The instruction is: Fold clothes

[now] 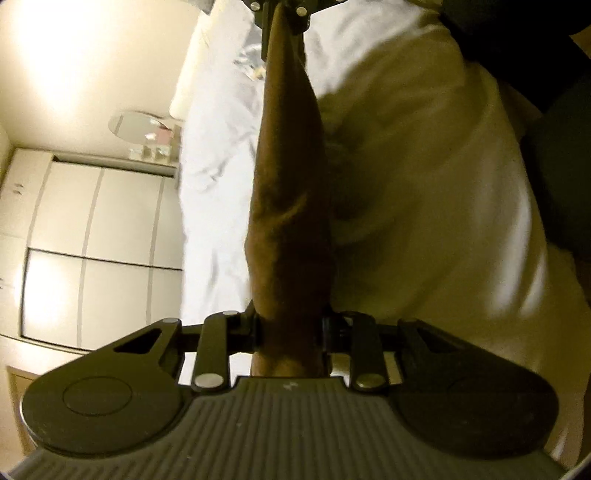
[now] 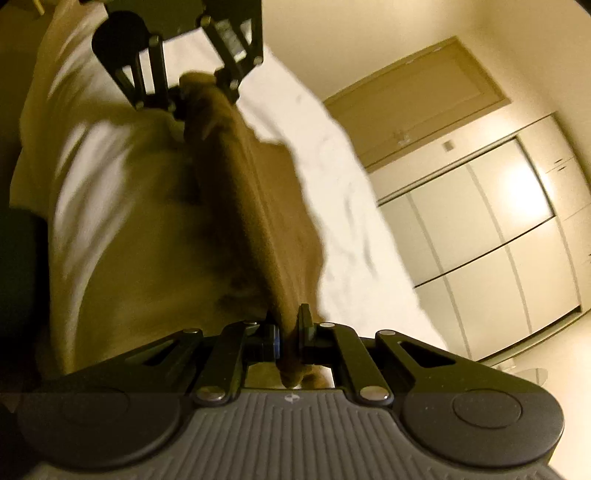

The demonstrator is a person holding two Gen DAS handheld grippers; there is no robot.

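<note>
A brown garment [image 1: 291,206] is stretched into a long taut band between my two grippers. In the left wrist view my left gripper [image 1: 290,332] is shut on one bunched end of it, and the right gripper [image 1: 282,14] grips the far end at the top edge. In the right wrist view my right gripper [image 2: 290,339] is shut tight on a thin fold of the brown garment [image 2: 236,206]. The cloth runs up from there to the left gripper [image 2: 199,96], which clamps its other end. The band hangs above a white bed sheet [image 1: 218,166].
A blurred cream cloth mass [image 1: 424,184] fills one side of both views, with dark shapes beyond it. The white bed sheet [image 2: 351,221] lies below. White wardrobe doors [image 2: 498,240], a beige door [image 2: 413,99] and a round glass top [image 1: 140,127] with small items stand behind.
</note>
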